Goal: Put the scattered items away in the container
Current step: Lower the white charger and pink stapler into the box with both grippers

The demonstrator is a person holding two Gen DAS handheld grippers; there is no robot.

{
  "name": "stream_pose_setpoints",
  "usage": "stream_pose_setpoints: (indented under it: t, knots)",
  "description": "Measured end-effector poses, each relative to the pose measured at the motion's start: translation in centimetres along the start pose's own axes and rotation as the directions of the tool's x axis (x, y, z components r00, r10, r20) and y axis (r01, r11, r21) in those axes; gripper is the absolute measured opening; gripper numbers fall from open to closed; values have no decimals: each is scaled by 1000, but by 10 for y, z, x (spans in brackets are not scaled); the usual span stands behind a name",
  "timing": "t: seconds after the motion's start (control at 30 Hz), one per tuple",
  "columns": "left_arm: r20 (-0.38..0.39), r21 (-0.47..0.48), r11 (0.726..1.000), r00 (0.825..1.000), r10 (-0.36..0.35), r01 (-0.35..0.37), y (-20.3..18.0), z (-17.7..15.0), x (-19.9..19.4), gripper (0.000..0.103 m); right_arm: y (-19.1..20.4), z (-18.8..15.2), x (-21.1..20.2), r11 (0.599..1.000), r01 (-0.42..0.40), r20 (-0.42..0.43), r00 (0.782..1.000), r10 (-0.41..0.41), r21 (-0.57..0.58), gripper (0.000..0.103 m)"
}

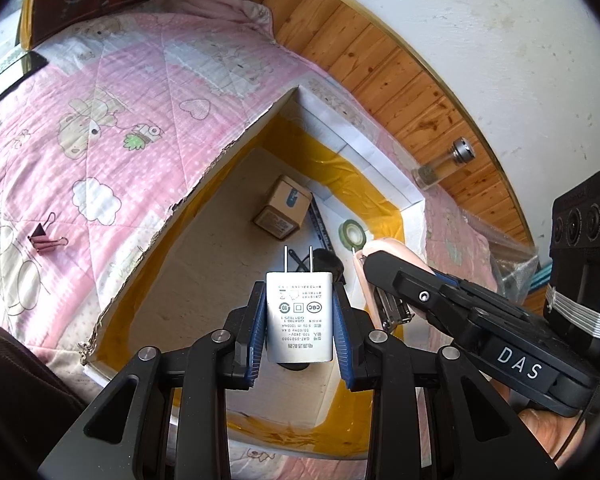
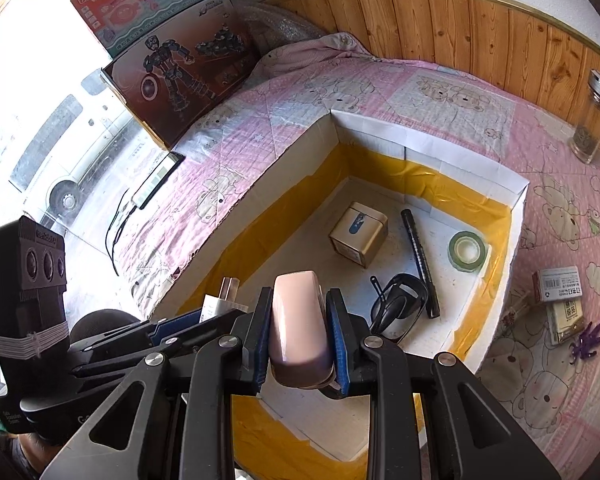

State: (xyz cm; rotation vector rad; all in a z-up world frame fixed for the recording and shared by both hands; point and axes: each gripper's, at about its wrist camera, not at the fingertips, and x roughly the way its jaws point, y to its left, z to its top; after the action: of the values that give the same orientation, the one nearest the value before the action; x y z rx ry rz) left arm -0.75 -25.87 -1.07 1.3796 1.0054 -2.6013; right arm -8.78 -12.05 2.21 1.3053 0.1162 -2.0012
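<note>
Left gripper [image 1: 300, 316] clenching a white charger [image 1: 299, 316] by its sides, prongs pointing away, hanging over the open cardboard box [image 1: 204, 176] lying on the bed [image 1: 112, 92]. Right gripper [image 2: 298, 320] gripping a pale pink stapler [image 2: 298, 316], jaws pressing both flanks, its underside hidden, also hanging over the box. Already lying inside: a small carton [image 2: 359, 233], black marker [image 2: 419, 258], green tape roll [image 2: 467, 250] and a black strap-like item [image 2: 396, 300], hard to identify. Sitting outside near the bed's right edge: two small packets [image 2: 560, 300], a purple figure [image 2: 592, 338]; binder clip [image 1: 46, 238] lying left of the box.
</note>
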Motion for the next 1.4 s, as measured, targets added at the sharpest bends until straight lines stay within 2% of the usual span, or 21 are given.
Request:
stream_pose_setpoints:
  t: [0.53, 0.77, 1.4]
  knots:
    - [-42, 12, 1000, 999, 18, -18, -1, -3, 13, 31, 6, 25, 41, 1000, -11, -89, 996, 9, -18, 27]
    - [-55, 24, 999, 998, 36, -34, 0, 0, 21, 31, 14, 31, 57, 998, -6, -124, 992, -1, -60, 27]
    - [-102, -46, 996, 992, 68, -73, 21, 14, 34, 31, 16, 49, 108, 993, 18, -213, 976, -43, -117, 27]
